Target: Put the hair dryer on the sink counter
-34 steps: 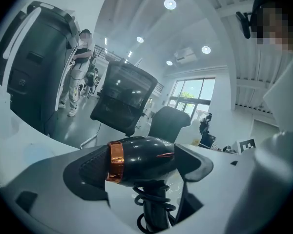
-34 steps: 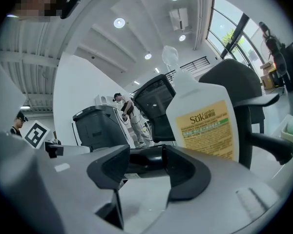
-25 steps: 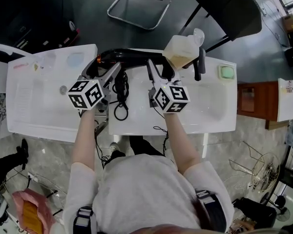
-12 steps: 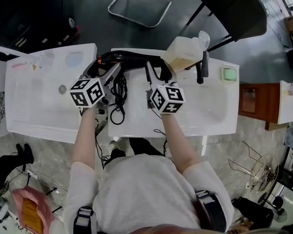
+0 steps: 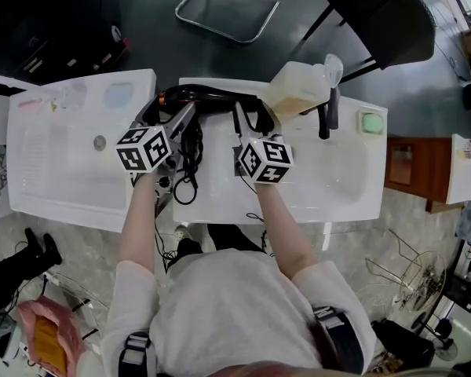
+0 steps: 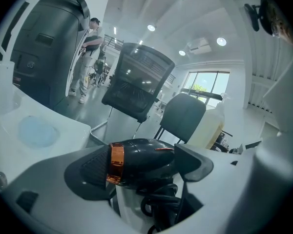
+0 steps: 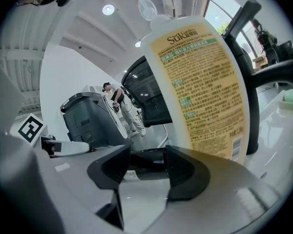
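Note:
The black hair dryer [image 5: 208, 97] with a copper ring lies along the far edge of the white sink counter [image 5: 220, 199], its cord [image 5: 190, 159] coiled toward me. My left gripper [image 5: 166, 110] is shut on its rear body; in the left gripper view the ringed body [image 6: 136, 162] fills the gap between the pads. My right gripper [image 5: 251, 116] holds the barrel end, and in the right gripper view the barrel [image 7: 146, 161] spans from pad to pad. The handle is hidden under the body.
A large yellowish pump bottle [image 5: 298, 89] stands just right of the dryer, close to my right gripper. Beyond it are a black faucet [image 5: 326, 110], the basin [image 5: 337, 171] and a green soap [image 5: 369, 121]. A white table [image 5: 55, 163] adjoins on the left.
Both grippers and the dryer stay almost where they were; only the view shifts a little.

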